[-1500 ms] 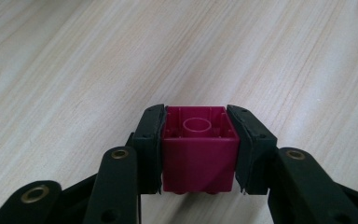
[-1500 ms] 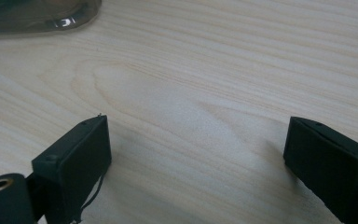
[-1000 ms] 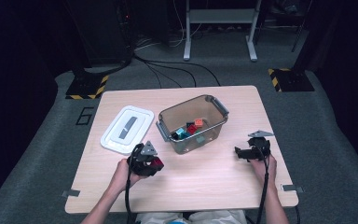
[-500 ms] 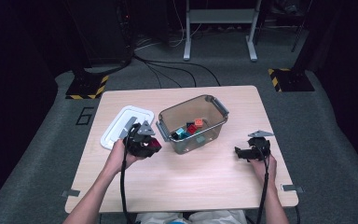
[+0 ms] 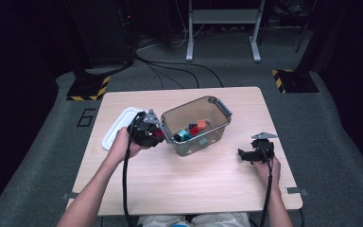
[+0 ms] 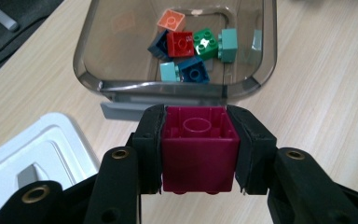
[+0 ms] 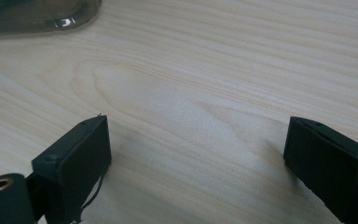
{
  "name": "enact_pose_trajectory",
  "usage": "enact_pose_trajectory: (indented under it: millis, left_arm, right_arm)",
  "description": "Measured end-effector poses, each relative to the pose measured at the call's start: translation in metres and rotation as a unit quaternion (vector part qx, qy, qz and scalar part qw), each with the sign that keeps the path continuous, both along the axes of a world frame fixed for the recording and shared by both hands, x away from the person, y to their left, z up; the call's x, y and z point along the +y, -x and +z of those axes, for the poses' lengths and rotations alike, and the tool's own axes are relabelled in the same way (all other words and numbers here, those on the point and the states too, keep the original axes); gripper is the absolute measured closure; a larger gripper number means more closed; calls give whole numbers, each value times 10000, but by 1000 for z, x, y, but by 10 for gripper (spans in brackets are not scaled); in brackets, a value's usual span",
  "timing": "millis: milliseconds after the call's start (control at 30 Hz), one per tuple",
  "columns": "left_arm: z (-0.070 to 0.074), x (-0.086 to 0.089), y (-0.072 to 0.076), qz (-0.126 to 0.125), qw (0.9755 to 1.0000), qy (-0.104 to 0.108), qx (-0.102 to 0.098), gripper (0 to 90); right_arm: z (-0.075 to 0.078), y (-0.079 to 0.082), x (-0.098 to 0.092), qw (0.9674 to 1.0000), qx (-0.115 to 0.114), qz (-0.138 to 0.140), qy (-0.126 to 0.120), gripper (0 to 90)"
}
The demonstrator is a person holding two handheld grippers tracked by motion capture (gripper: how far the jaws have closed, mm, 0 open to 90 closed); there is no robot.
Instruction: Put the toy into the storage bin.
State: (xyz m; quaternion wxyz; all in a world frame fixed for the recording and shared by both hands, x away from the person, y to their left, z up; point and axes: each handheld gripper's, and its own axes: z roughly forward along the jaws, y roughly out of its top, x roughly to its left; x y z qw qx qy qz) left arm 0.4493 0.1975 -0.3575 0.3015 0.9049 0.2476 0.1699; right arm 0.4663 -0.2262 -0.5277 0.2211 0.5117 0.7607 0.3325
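Left gripper (image 6: 199, 154) pinched a magenta plastic brick (image 6: 199, 156), low centre of frame, before the smoky clear bin (image 6: 121, 86). Right gripper (image 7: 196, 158) spread, idle. Next, probably: carry over rim, release.

Left gripper (image 5: 155, 135), jaws clamped on a magenta brick (image 6: 199, 149), has lifted off the near table area and travelled away from the person — now up beside the clear bin's (image 5: 217, 106) left end, partly over the white lid (image 5: 118, 125).
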Motion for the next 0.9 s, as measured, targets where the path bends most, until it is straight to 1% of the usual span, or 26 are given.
enact_pose_trajectory:
  millis: [267, 433, 533, 600, 700, 900]
  left_arm:
    - [13, -11, -13, -46, 9999, -70, -66, 589]
    - [19, -24, -22, -94, 9998, -133, -101, 589]
    - [21, -32, -30, -130, 9998, -135, -111, 589]
    - [21, -38, -36, -150, 9998, -116, -89, 589]
    - [20, -48, -45, -166, 9997, -159, -62, 589]
    - [13, -67, -62, -145, 9998, -170, 9, 588]
  right_arm:
    - [0, 0, 0, 10000, 0, -2, 1, 68]
    - [0, 0, 0, 10000, 2, -1, -2, 69]
    - [0, 0, 0, 10000, 0, -4, -4, 68]
    - [0, 0, 0, 10000, 1, 1, -2, 69]
    - [0, 0, 0, 10000, 3, -1, -4, 69]
    - [0, 0, 0, 10000, 6, 7, -9, 68]
